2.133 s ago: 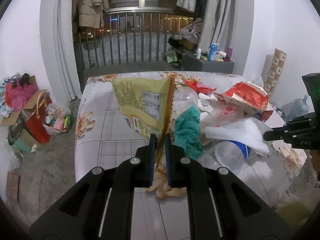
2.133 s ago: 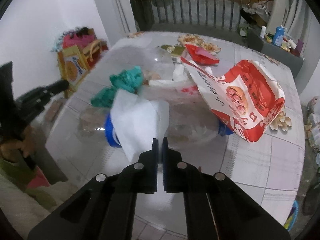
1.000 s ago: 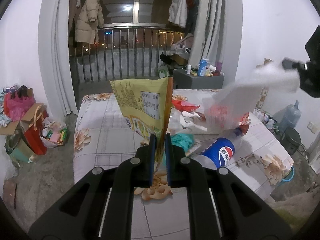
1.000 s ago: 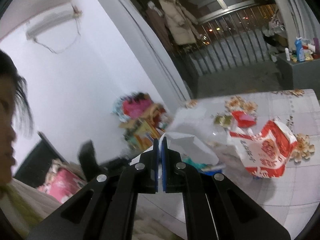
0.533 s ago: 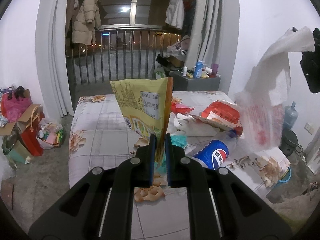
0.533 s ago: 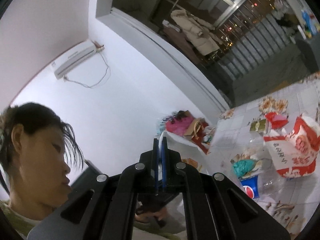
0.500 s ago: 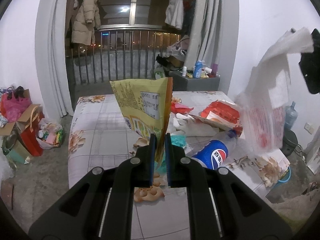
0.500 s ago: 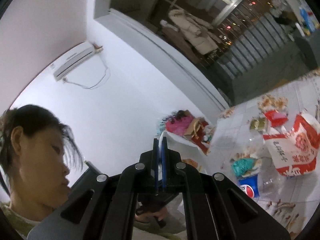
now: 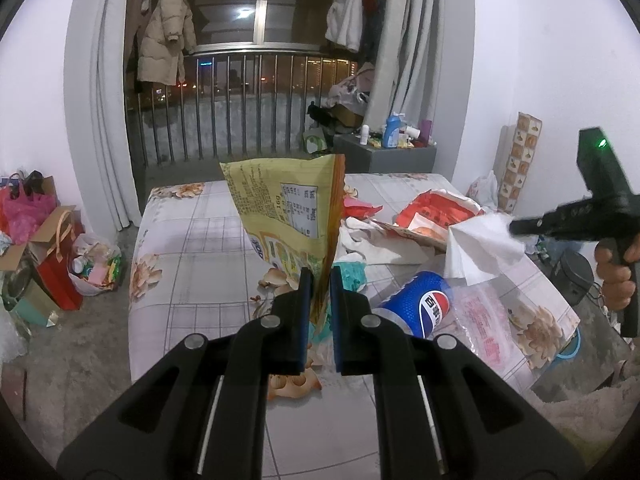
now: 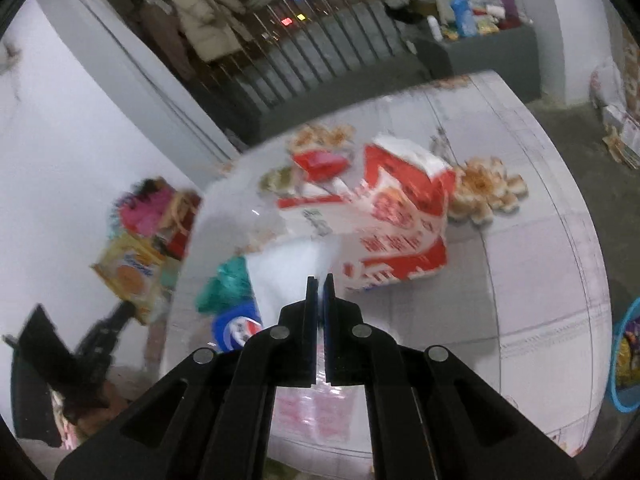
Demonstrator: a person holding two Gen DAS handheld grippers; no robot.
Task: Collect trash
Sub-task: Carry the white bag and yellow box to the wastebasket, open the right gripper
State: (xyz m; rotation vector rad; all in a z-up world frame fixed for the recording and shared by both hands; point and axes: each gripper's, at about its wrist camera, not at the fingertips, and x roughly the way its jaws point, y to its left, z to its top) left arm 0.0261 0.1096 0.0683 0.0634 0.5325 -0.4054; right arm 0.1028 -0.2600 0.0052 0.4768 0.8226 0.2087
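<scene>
My left gripper (image 9: 319, 280) is clamped on the lower edge of a yellow snack bag (image 9: 286, 216), which stands upright straight ahead of the jaws and hides part of the table (image 9: 192, 248) beyond. Just right of those jaws lies a crushed blue cola bottle (image 9: 416, 308), with a teal cloth (image 9: 352, 276) touching it from behind. Further right and beyond sits a red and white bag (image 9: 432, 216) on a heap of white wrappers.

My right gripper (image 10: 319, 280) has its jaws pinched together on a white paper sheet (image 10: 288, 272), which spreads ahead and left of the tips. In the left wrist view that same sheet (image 9: 480, 248) hangs from the tip of the right gripper (image 9: 516, 226), over the table's right side and above a clear plastic wrapper (image 9: 480, 312) with pink print. A hand (image 9: 618, 276) grips the handle at the far right.

From the right wrist, the red and white bag (image 10: 400, 224) lies just ahead of the jaws, and the cola bottle (image 10: 238, 326) and teal cloth (image 10: 224, 284) sit to the left. The view is blurred.
</scene>
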